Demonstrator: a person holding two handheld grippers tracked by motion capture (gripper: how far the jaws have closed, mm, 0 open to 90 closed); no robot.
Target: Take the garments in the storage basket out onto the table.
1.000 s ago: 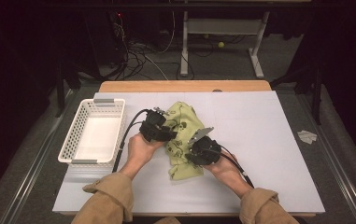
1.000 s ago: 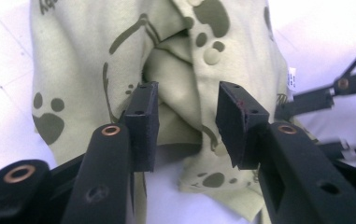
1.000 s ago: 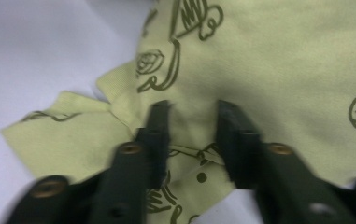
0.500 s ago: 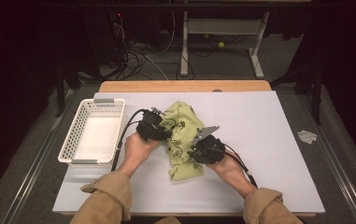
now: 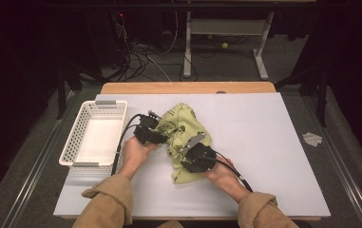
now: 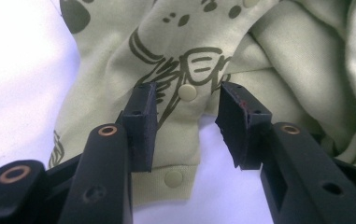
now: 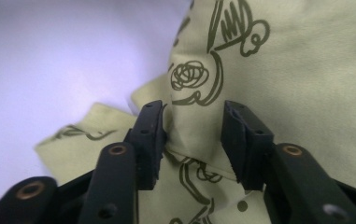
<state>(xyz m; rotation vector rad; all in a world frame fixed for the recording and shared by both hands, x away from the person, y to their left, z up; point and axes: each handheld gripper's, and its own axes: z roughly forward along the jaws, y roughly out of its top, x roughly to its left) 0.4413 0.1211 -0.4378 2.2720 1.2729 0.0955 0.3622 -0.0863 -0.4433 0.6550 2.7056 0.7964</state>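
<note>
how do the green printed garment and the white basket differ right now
The green printed garment is soft and lies crumpled in a heap mid-table; the white basket is rigid, perforated and stands squarely at the table's left edge. The garment carries dark doodle prints and snap buttons; the basket is plain white. Both tongs, the left gripper and right gripper, have cloth between their jaws; the basket stands apart from them. Both rest on the white tabletop.

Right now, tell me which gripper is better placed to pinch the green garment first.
Probably the right gripper: a raised fold of the green garment stands between its open jaws. The left gripper straddles flat snap-button fabric, so there is less to grab.
</note>
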